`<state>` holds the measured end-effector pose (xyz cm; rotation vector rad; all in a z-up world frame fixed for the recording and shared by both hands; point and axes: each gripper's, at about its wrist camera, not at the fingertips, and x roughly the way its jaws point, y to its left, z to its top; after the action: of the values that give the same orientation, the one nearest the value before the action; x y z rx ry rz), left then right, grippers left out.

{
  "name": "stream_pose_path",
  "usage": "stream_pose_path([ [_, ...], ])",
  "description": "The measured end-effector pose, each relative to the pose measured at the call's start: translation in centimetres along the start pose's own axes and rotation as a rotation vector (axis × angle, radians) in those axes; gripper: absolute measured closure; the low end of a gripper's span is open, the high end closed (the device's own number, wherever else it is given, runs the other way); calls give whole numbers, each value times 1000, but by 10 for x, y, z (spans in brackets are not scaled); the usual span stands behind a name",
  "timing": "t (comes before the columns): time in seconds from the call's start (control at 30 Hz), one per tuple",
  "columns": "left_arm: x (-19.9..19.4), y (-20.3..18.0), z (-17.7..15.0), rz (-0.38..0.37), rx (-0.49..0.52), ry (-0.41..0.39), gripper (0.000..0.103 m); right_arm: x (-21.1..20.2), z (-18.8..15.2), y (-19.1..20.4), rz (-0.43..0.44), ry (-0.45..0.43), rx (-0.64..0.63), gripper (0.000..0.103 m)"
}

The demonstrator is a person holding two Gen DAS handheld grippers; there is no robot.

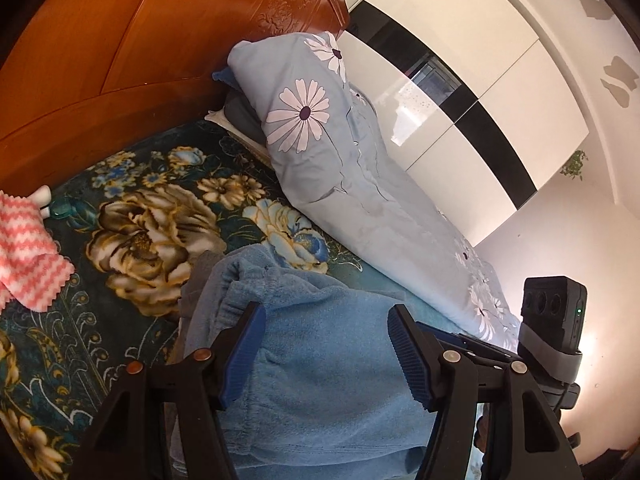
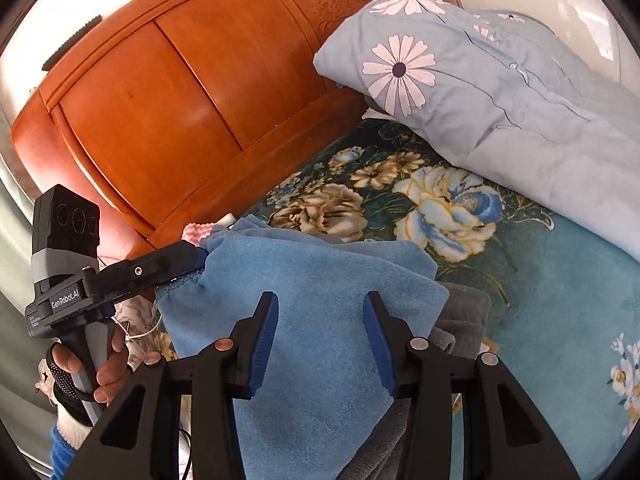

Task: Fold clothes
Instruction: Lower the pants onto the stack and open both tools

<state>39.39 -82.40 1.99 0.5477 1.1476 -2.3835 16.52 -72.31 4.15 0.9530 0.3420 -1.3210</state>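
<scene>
A blue fleece garment (image 1: 316, 360) with a gathered waistband lies bunched on the floral blanket (image 1: 132, 232), on top of a grey garment (image 1: 198, 276). My left gripper (image 1: 326, 356) hovers just over it, jaws wide apart. In the right wrist view the blue garment (image 2: 320, 320) shows a flat folded layer over the grey garment (image 2: 466, 312). My right gripper (image 2: 322, 340) is open above that layer. The left gripper (image 2: 198, 260), held by a hand (image 2: 108, 364), has its tips at the blue garment's far left corner.
A pale blue daisy quilt (image 2: 500, 92) is piled along the right of the bed. The wooden headboard (image 2: 180, 100) rises behind. A pink-and-white zigzag cloth (image 1: 24, 248) and a small teal object (image 1: 64, 208) lie at the left. A white and black wardrobe (image 1: 460, 92) stands beyond.
</scene>
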Motion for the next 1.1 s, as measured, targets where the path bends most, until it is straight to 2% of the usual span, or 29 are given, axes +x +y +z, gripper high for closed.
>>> stream_pose_path([
  [0.13,-7,-1,1,-14,-22,-1,35,1,-1,-1,2,4,8,57],
  [0.27,-27,-15,-2,-19,20,-23,35,-18,-2,9,20,-26,-9,57],
  [0.47,-46,-25,-26,-22,95,-24,35,-48,-36,26,72,-32,-99,57],
  [0.63,-38,-14,-42,-1,93,7,35,-40,-57,34,27,-6,-196,57],
  [0.83,-41,-13,-45,-18,71,-17,35,-38,-61,33,35,-20,-187,56],
  [1.0,-52,-32,-54,37,131,-42,35,-49,-62,37,31,-31,-198,56],
  [1.1,-68,-52,-69,55,169,-95,34,-64,-69,43,23,-49,-204,56],
])
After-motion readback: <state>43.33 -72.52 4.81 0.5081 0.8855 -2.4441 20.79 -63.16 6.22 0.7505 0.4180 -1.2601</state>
